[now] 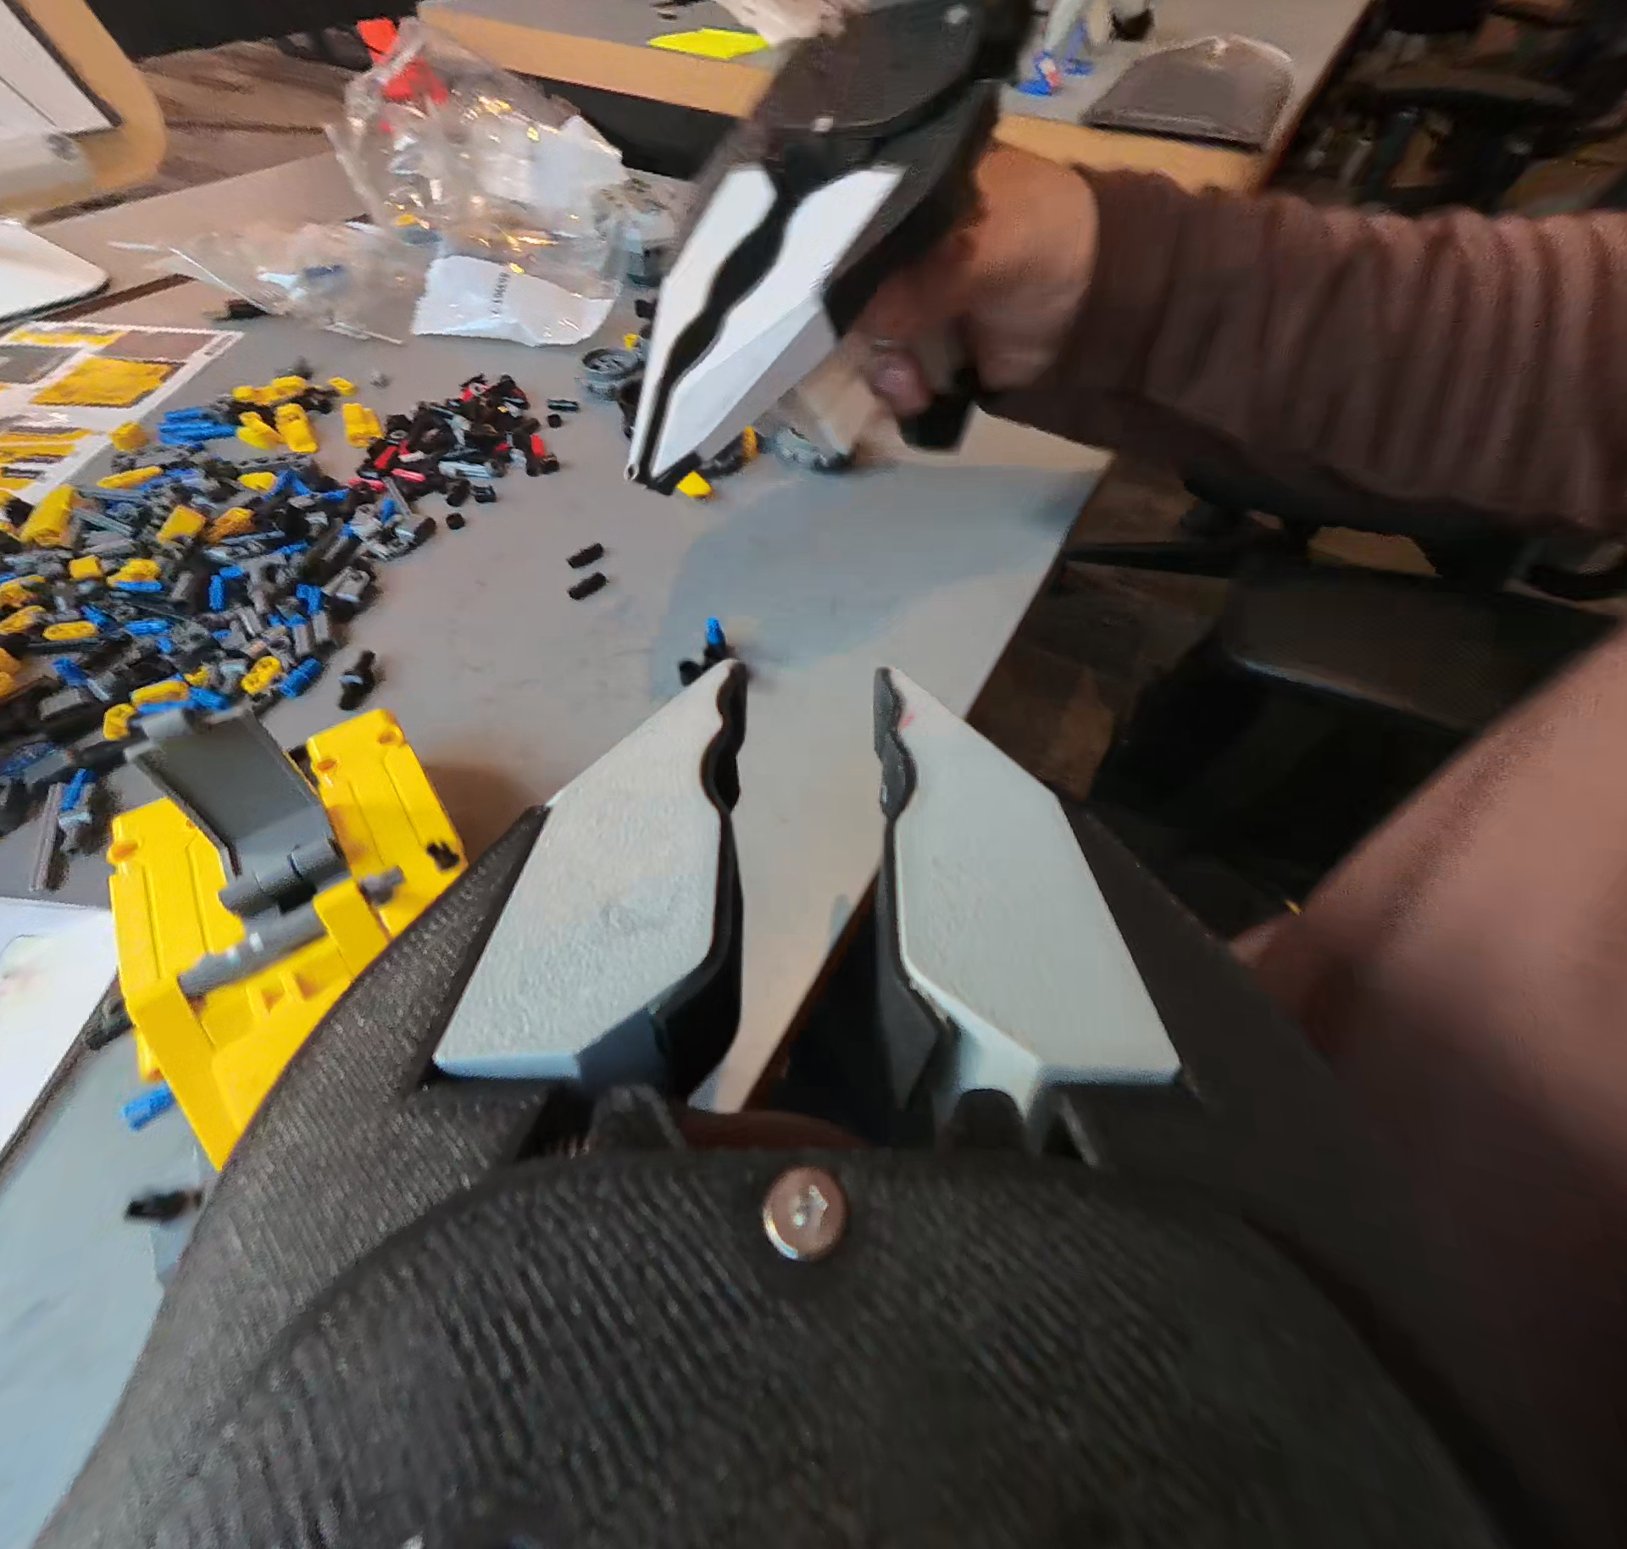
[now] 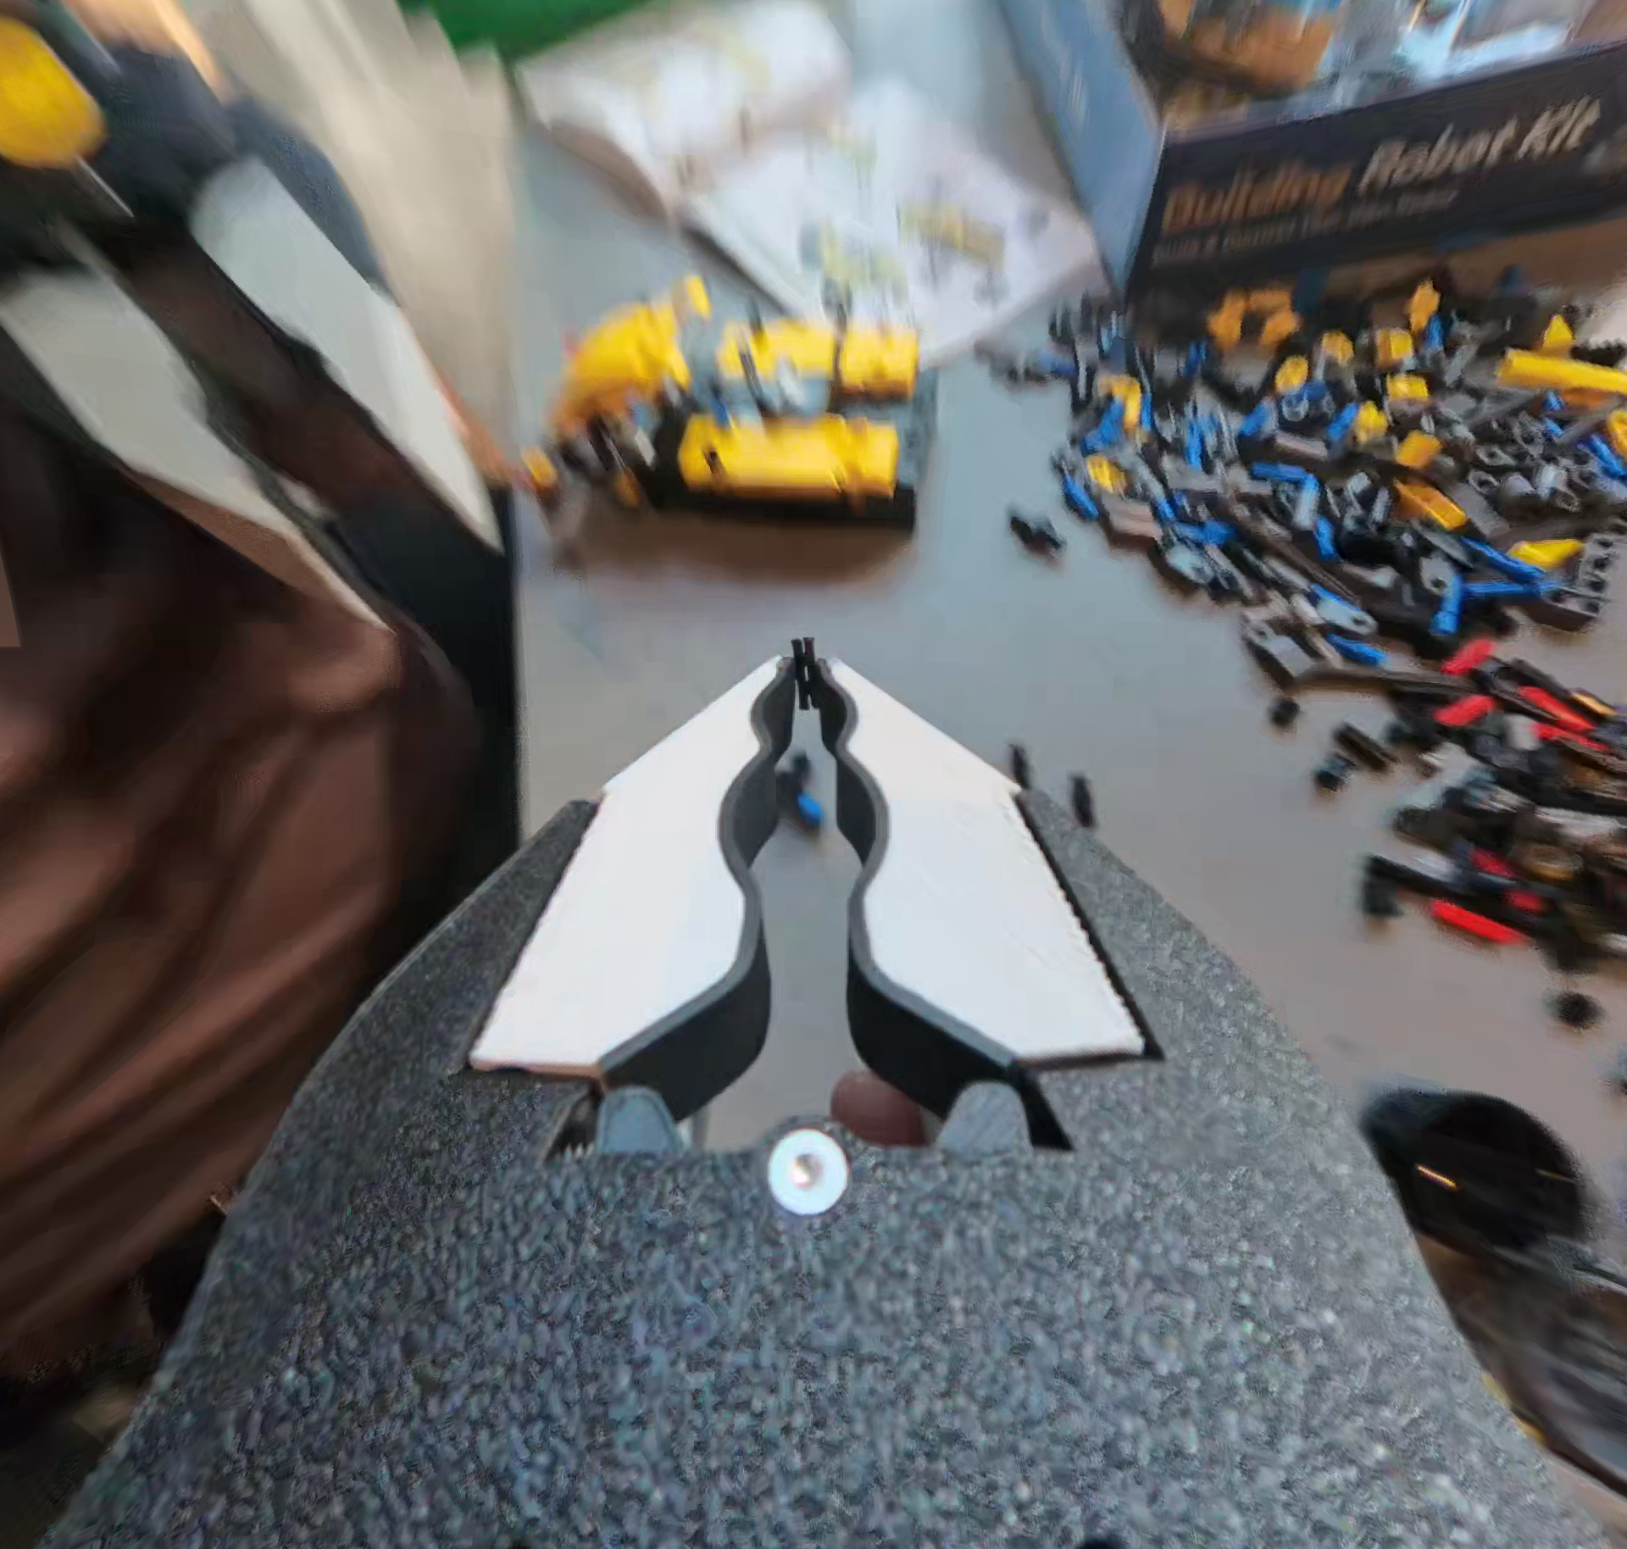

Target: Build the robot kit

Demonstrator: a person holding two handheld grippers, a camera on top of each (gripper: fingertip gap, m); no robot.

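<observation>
My right gripper (image 2: 803, 666) is shut on a small black pin (image 2: 803, 672) that stands pinched at the very fingertips, held above the grey table (image 2: 1012, 670). It also shows in the left wrist view (image 1: 651, 475), tips down near the loose parts. My left gripper (image 1: 806, 670) is open and empty, low over the table (image 1: 836, 556) near its right edge. A small blue-and-black piece (image 1: 713, 639) lies just ahead of its left fingertip; in the right wrist view this piece (image 2: 803, 802) lies on the table below the fingers.
A part-built yellow and grey model (image 1: 264, 890) stands left of my left gripper, also in the right wrist view (image 2: 766, 424). A pile of black, blue, yellow and red parts (image 1: 176, 556) covers the left side. Plastic bags (image 1: 475, 160), a kit box (image 2: 1365, 98) and a booklet (image 2: 836, 168) lie behind. My right fingertips sit around 9 cm from my left ones.
</observation>
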